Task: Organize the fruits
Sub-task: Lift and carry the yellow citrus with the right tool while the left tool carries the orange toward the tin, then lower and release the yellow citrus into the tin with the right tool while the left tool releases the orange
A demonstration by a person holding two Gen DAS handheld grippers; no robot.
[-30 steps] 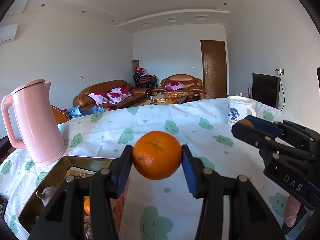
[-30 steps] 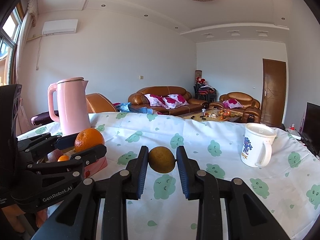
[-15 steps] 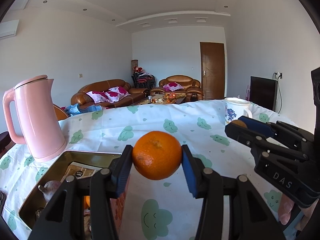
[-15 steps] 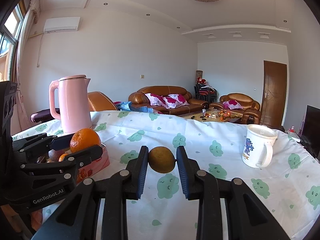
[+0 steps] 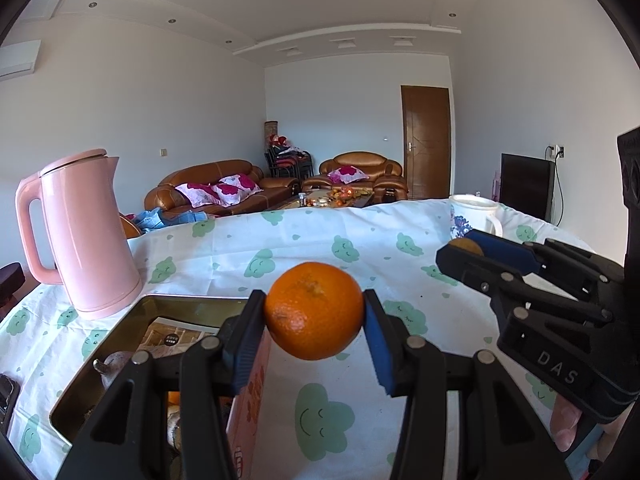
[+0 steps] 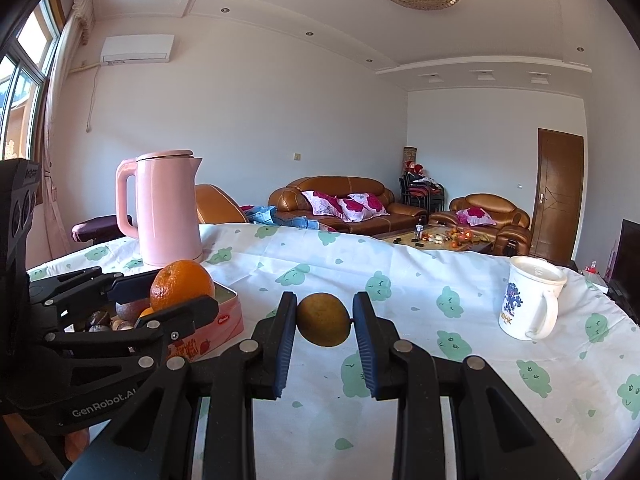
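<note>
An orange [image 5: 314, 311] hangs above the table, clamped between the blue pads of my left gripper [image 5: 314, 314]. In the right wrist view the same orange [image 6: 182, 286] shows at the left, held over a pink tin box [image 6: 224, 320]. A smaller yellow-brown round fruit [image 6: 324, 319] is pinched in my right gripper [image 6: 324, 320], also off the cloth. From the left wrist view that fruit [image 5: 466, 246] peeks out beside the right gripper [image 5: 470, 250]. The open tin box [image 5: 132, 344] lies low left and holds several small fruits.
A pink kettle [image 5: 86, 236] stands behind the box at the left. A white printed mug [image 6: 528, 300] sits far right on the cloud-patterned tablecloth [image 6: 400, 280]. A fingertip [image 5: 564, 426] shows under the right gripper. Sofas and a door lie beyond the table.
The view from both grippers has drifted slightly, and the kettle appears a little further right in each. Both fruits stay clamped as before.
</note>
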